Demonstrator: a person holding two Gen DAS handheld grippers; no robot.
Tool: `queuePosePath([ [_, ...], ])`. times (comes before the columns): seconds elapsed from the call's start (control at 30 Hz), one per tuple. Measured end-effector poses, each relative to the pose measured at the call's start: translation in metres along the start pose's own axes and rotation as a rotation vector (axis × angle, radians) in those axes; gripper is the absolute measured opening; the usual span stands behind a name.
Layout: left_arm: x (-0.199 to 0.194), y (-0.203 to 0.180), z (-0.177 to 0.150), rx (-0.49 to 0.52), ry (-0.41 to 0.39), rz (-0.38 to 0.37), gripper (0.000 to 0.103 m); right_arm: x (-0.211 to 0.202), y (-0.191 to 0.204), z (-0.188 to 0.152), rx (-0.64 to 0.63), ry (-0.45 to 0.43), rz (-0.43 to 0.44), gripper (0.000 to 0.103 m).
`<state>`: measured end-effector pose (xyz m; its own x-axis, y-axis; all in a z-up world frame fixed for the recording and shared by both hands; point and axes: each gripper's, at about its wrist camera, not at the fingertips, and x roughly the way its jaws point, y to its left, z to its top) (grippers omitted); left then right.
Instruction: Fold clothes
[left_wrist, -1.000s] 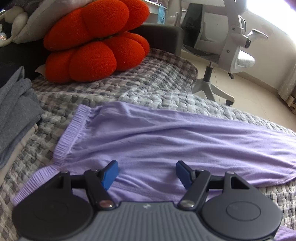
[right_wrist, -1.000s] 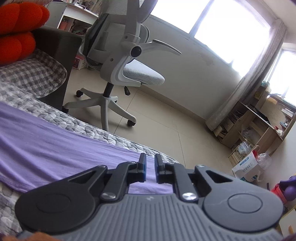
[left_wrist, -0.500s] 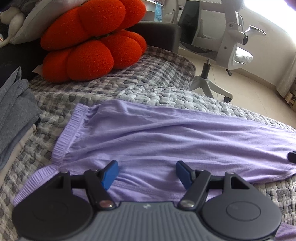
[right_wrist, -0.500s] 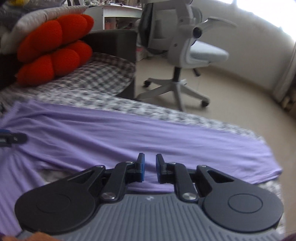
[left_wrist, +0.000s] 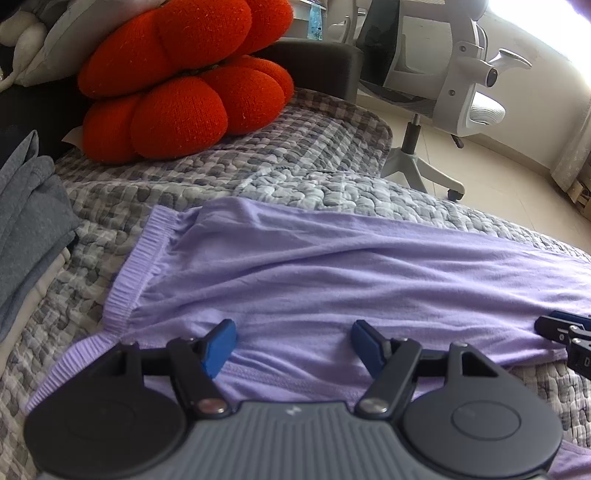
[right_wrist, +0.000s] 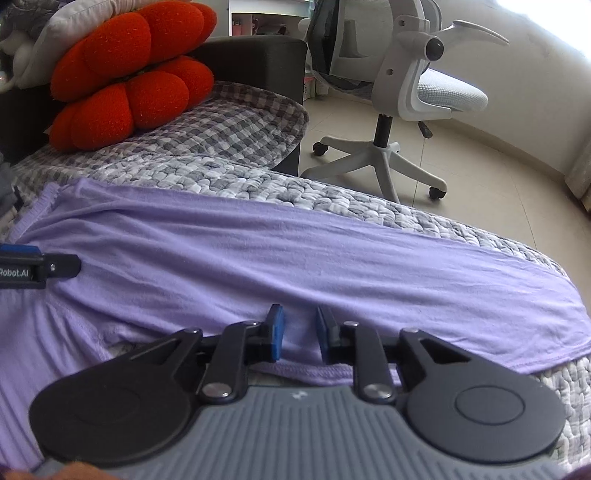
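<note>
left wrist view: lilac trousers (left_wrist: 332, 266) lie spread lengthwise across the grey checked quilt (left_wrist: 303, 155), ribbed waistband (left_wrist: 136, 258) toward the folded grey clothes (left_wrist: 26, 221).
left gripper (left_wrist: 293, 341): fingers wide apart, low over the cloth just behind the waistband, gripping nothing.
right gripper (right_wrist: 298, 332): blue pads a small gap apart, nothing between them, poised at the near edge of the leg.
fabric: thin, soft jersey, light and limp; it looks likely to sag, wrinkle and drag on the quilt.
where to hold: waistband for the left, being the thickest part; hem or leg edge (right_wrist: 535, 354) for the right.
fold state: one leg seems to lie over the other, but i can't be sure.
nearby: orange cushion (left_wrist: 184, 85), office chair (right_wrist: 406, 92).
</note>
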<state>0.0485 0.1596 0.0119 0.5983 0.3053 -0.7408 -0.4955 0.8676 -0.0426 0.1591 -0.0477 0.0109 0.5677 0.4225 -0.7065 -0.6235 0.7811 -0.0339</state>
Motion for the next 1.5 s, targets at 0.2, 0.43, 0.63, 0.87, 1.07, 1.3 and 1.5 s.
queuePosePath([
  [0.2, 0.010, 0.008, 0.006, -0.017, 0.000, -0.012, 0.076, 0.004, 0.004, 0.004, 0.006, -0.010, -0.017, 0.026],
  [0.43, 0.012, 0.007, 0.009, 0.004, -0.011, -0.001, 0.078, 0.012, 0.007, 0.011, 0.014, -0.028, -0.032, 0.030],
  [0.63, 0.014, 0.014, 0.013, -0.011, -0.019, 0.010, 0.078, 0.018, 0.011, 0.016, 0.015, -0.036, -0.040, 0.035],
  [0.87, 0.017, 0.017, 0.017, -0.009, -0.023, 0.016, 0.078, 0.021, 0.011, 0.020, 0.023, -0.046, -0.041, 0.035],
  [1.07, 0.016, 0.021, 0.019, -0.008, -0.031, 0.021, 0.077, 0.018, 0.016, 0.021, 0.004, -0.056, -0.047, 0.035],
  [1.3, 0.009, 0.029, 0.022, 0.006, -0.064, 0.064, 0.076, 0.002, 0.026, 0.015, -0.029, -0.070, -0.037, 0.035],
  [1.5, 0.001, 0.050, 0.026, -0.048, -0.067, 0.044, 0.076, -0.015, 0.032, 0.009, -0.029, -0.081, -0.027, 0.035],
])
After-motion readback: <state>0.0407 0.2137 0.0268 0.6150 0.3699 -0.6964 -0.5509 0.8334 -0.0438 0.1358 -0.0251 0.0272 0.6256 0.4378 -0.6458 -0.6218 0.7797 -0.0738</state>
